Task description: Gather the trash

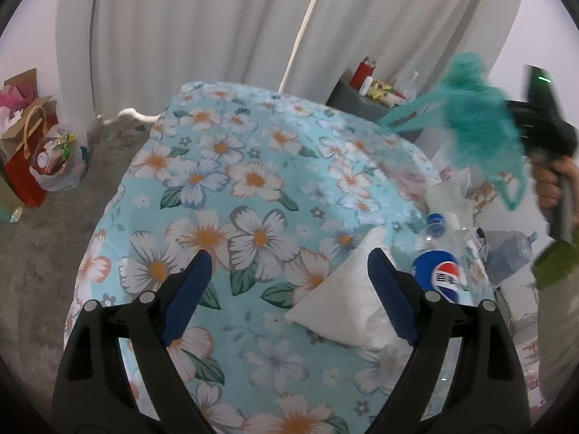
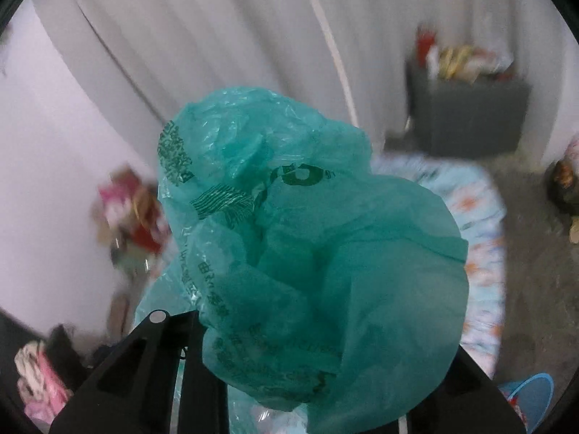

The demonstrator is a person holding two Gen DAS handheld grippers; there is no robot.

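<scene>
Left wrist view looks down on a bed (image 1: 224,188) with a flowered blue cover. The left gripper (image 1: 286,289) hovers above it, its blue fingers (image 1: 188,300) spread wide with nothing between them. Just beside the right finger lie a white pillow (image 1: 340,307) and an empty Pepsi bottle (image 1: 439,256), with clear plastic wrap (image 1: 510,249) beyond. At the right edge a hand (image 1: 553,184) holds the right gripper (image 2: 325,361) raised, a green bag (image 1: 474,126) hanging from it. Right wrist view is filled by that bag (image 2: 307,253), pinched between the closed fingers. Paper bags (image 1: 29,137) stand on the floor at left.
</scene>
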